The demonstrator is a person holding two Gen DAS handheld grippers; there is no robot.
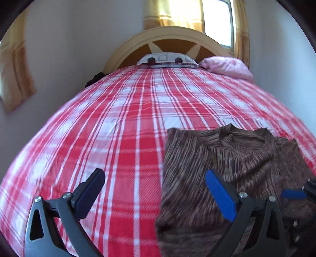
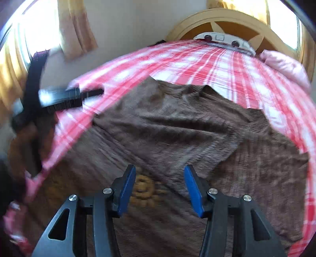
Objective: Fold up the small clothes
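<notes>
The left gripper (image 1: pixel 156 189) had its jaws spread wide with nothing in them; one blue pad hung over the brown top's (image 1: pixel 227 168) left edge, the other over bare bedspread. The right gripper (image 2: pixel 160 189) had its jaws partly apart, also empty, hovering just above the brown top (image 2: pixel 167 126) near a yellowish print (image 2: pixel 143 189) on the cloth; pretty blurry there, tbh. The top itself lay spread on the near right part of the bed, neckline pointing far, one side already folded over onto the body; it sat on a red and white plaid bedspread (image 1: pixel 118 118). Farther off were a patterned pillow (image 1: pixel 167 59) and a pink pillow (image 1: pixel 227 67) against the rounded wooden headboard (image 1: pixel 167 39); yellow curtains (image 1: pixel 173 13) framed a bright window behind.
</notes>
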